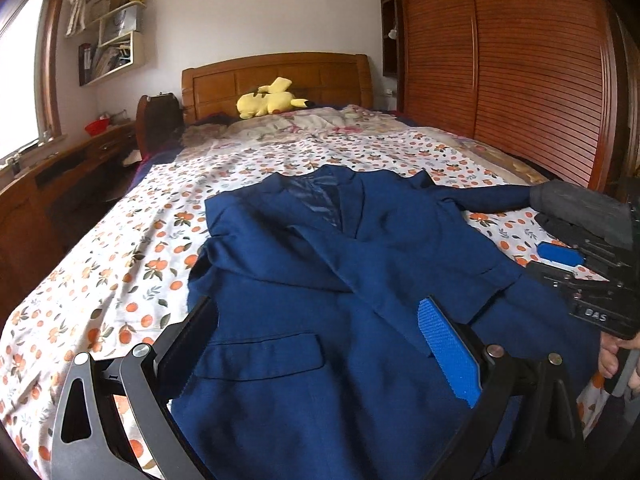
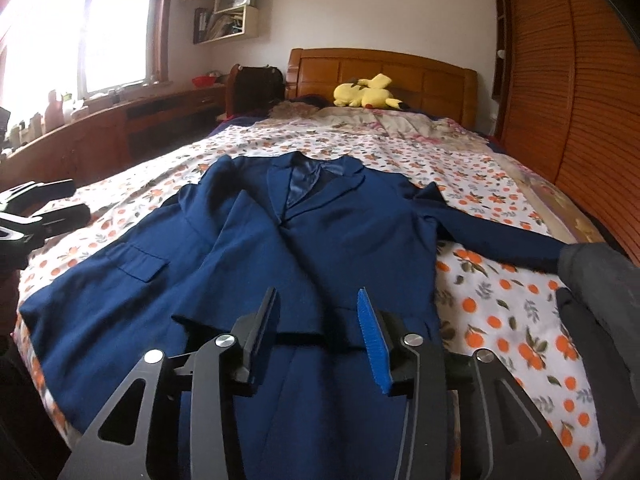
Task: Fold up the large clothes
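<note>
Your left gripper [image 1: 320,344] hangs over the blue jacket [image 1: 340,280], fingers spread wide and empty above the hem, near its flap pocket. From the right wrist, your right gripper [image 2: 320,336] has fingers parted, holding nothing; the jacket lies face-up on the bed [image 2: 500,312], one sleeve crossed over its front. Next, probably fold the outstretched sleeve [image 2: 500,232] inward.

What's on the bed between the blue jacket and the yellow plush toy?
Only bedding: the orange-print white sheet, then a rumpled pale floral quilt just before the yellow plush toy. Nothing else lies beyond the dark blue suit jacket. Both wrist views show it.
</note>
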A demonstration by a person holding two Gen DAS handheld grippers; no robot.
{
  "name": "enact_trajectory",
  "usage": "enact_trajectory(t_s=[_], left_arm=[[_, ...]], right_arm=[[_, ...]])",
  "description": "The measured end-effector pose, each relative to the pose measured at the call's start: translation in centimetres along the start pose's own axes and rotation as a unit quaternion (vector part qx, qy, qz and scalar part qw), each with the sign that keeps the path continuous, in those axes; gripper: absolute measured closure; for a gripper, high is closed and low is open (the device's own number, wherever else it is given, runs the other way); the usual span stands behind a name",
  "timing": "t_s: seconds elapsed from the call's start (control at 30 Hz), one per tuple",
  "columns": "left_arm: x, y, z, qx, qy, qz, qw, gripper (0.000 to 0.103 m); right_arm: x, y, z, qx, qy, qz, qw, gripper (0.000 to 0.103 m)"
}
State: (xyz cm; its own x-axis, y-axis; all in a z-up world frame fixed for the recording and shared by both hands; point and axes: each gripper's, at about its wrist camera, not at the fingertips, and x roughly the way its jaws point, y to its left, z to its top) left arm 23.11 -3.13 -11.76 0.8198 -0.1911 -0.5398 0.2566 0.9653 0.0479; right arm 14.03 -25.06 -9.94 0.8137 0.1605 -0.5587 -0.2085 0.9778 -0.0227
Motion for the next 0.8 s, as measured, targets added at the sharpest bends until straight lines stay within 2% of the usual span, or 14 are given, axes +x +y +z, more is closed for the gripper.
enact_trajectory(t_s=[0.1, 0.33, 0.4, 0.7, 0.8], left_arm=[[0.1, -0.5, 0.1, 0.002, -0.002, -0.004, 1.0, 0.003], [0.0, -0.7, 0.3, -0.008, -0.013, -0.004, 0.9999, 0.003], [0.0, -0.4, 0.3, -0.013, -0.016, 0.001, 0.9998, 0.003], [-0.5, 1.3, 0.2, -0.031, -0.024, 0.021, 0.999, 0.003], [-0.8, 2.0, 0.2, -0.037, -0.027, 0.027, 0.9986, 0.003]], right_arm=[[-0.7, -0.6, -0.4, 0.006, 0.0, -0.007, 1.0, 0.057], [1.0, 0.6, -0.7, -0.01, 0.02, 0.013, 1.0, 0.055], [1.9, 1.9, -0.5, -0.023, 0.027, 0.026, 0.999, 0.053], [5.7, 8.0, 0.6, -0.063, 0.058, 0.087, 0.992, 0.052], [6.5, 8.8, 0.6, -0.067, 0.067, 0.093, 0.991, 0.052]])
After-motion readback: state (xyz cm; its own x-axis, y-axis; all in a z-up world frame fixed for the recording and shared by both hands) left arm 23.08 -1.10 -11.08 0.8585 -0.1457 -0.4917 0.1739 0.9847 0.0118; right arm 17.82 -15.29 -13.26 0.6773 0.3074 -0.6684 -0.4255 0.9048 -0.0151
